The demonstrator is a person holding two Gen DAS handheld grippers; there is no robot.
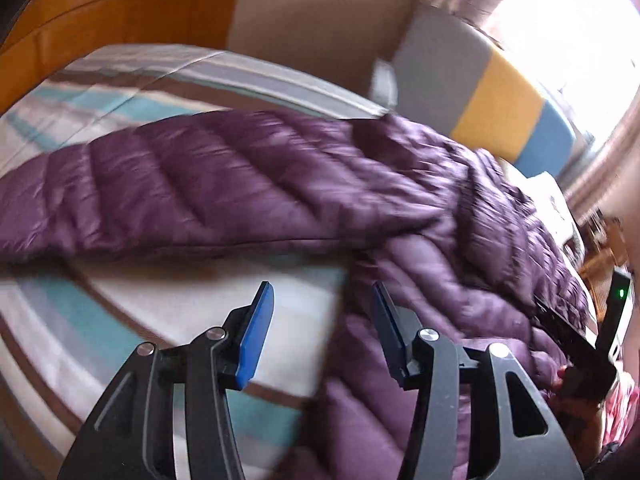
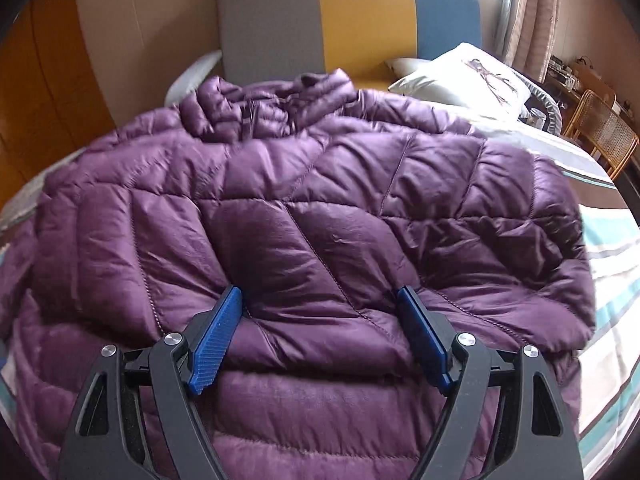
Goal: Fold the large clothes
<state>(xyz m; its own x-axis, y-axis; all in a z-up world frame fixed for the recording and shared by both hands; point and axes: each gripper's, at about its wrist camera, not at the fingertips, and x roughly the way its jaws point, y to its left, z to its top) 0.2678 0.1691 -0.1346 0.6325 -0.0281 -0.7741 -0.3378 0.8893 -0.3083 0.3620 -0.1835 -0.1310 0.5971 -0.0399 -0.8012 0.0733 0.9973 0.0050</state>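
Note:
A purple quilted down jacket (image 2: 312, 216) lies spread on the striped bed (image 2: 612, 248), collar toward the headboard. One sleeve (image 1: 192, 184) stretches out to the left in the blurred left wrist view. My left gripper (image 1: 322, 292) is open and empty, above the bedsheet beside the jacket's edge. My right gripper (image 2: 320, 294) is open, its blue pads (image 2: 218, 332) pressing down on the jacket's lower body with a quilted panel between them. The right gripper's black body (image 1: 576, 344) shows at the right edge of the left wrist view.
A grey, yellow and blue headboard (image 2: 352, 16) stands at the far end. A white pillow (image 2: 464, 76) lies at the back right. A rattan chair (image 2: 604, 136) stands right of the bed. Orange wooden panels (image 1: 100, 4) are on the left. The striped sheet (image 1: 192, 312) shows below the sleeve.

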